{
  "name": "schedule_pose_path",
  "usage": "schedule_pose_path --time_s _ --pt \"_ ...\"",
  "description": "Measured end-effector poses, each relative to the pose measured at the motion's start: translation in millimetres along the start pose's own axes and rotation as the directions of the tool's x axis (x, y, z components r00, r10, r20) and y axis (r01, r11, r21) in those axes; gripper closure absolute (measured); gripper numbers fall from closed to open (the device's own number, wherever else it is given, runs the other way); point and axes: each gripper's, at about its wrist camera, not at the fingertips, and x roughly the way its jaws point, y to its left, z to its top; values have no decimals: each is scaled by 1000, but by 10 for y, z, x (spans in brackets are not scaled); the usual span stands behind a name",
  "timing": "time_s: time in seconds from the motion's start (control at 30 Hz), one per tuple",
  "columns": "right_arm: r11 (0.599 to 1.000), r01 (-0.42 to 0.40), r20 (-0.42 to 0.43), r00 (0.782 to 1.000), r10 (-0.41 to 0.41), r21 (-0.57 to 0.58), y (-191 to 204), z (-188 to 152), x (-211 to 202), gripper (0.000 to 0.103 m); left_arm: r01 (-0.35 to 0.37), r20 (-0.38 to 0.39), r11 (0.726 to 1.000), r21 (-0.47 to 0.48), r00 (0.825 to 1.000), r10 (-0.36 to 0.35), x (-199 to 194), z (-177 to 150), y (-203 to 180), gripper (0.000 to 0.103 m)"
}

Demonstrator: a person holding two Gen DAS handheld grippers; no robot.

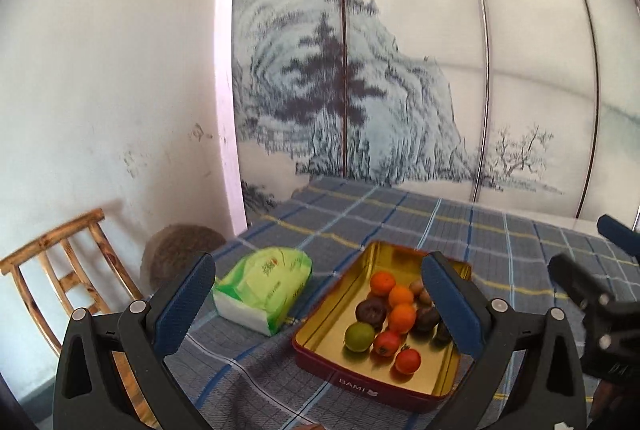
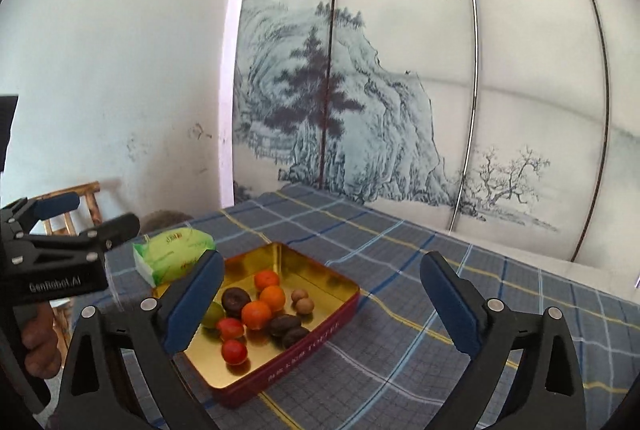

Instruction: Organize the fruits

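Both hand-held grippers [image 1: 320, 306] [image 2: 322, 306] gape empty; tin [image 2: 316, 340] runs lengthwise away.

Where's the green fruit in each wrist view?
Left wrist: the green fruit lies in the gold-lined tin, front-left of the pile, lower centre, in full view.
Right wrist: the green fruit is at the pile's left edge, lower left, half hidden behind the left finger of the right gripper.
Shared landmark: the green tissue pack left of the tin.
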Motion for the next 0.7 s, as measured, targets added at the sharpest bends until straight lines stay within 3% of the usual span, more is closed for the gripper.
schedule_pose_path --time_s 0.27,0.53,0.7 --pt "1000 10 82 997 -9 -12 44 172 -404 2 44 108 999 -19 993 -41 -477 237 -18 1" --pt "999 30 142 989 -26 -28 96 297 -695 1 98 223 995 16 970 -99 -847 374 -121 0" --pt "998 48 162 986 -42 -29 91 347 -809 1 125 233 992 -8 965 -120 -916 406 -95 0"
